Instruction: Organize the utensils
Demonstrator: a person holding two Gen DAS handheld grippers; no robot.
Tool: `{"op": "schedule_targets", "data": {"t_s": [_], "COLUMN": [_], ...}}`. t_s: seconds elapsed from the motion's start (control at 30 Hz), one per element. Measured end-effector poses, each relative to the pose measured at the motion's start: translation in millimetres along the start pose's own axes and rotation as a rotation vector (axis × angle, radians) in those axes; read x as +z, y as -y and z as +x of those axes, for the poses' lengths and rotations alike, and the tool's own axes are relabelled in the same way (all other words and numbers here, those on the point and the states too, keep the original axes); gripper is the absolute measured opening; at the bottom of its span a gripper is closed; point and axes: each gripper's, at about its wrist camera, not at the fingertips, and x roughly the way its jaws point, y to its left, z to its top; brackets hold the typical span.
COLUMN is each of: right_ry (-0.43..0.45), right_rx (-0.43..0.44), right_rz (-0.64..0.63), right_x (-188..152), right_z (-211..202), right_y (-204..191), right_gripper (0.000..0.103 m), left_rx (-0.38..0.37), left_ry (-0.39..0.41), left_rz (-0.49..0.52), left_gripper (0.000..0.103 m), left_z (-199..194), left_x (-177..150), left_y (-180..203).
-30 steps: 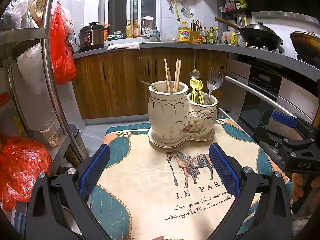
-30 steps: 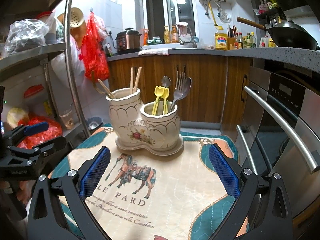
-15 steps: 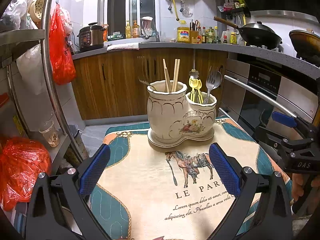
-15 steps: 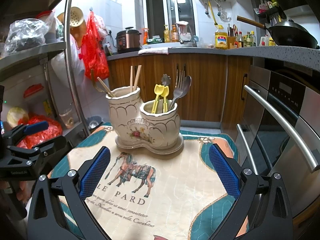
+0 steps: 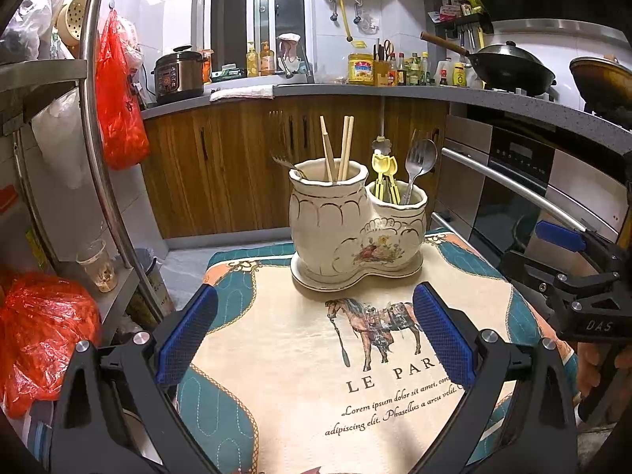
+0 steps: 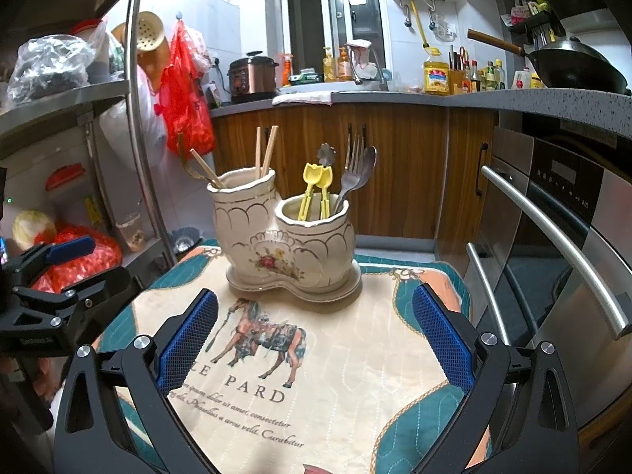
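Note:
A cream ceramic double utensil holder (image 5: 355, 233) (image 6: 288, 245) stands at the far end of a horse-print mat (image 5: 316, 375) (image 6: 335, 375). Its taller pot holds wooden chopsticks (image 5: 343, 146) (image 6: 264, 150) and a small fork (image 5: 286, 162). Its shorter pot holds yellow picks (image 5: 384, 173) (image 6: 316, 189), a metal fork and a spoon (image 5: 420, 158) (image 6: 357, 170). My left gripper (image 5: 315, 333) is open and empty, short of the holder. My right gripper (image 6: 315, 333) is open and empty, also short of it. Each gripper shows at the edge of the other's view.
A metal shelf rack (image 5: 93, 138) with red bags (image 5: 43, 335) stands on the left. An oven with steel handles (image 6: 553, 229) is close on the right. Wooden cabinets (image 5: 237, 173) and a crowded counter lie behind.
The holder has shifted slightly left in the left wrist view and slightly nearer in the right wrist view; both grippers drifted a little. Jaws unchanged.

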Motion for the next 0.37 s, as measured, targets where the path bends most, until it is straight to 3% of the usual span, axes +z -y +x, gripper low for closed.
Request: {"op": "schedule_targets", "data": {"t_s": [0.37], "right_ry": [-0.021], "right_rx": [-0.016], "right_rz": [0.004], "right_x": [-6.6], "right_z": [0.3], "right_y": [1.0], "right_gripper": [0.098], "left_rx": [0.0], "left_ry": [-0.022], "left_rz": [-0.016], "left_gripper": [0.097], "left_z": [5.4], "left_x": [-4.7], "left_y": [-4.2]}}
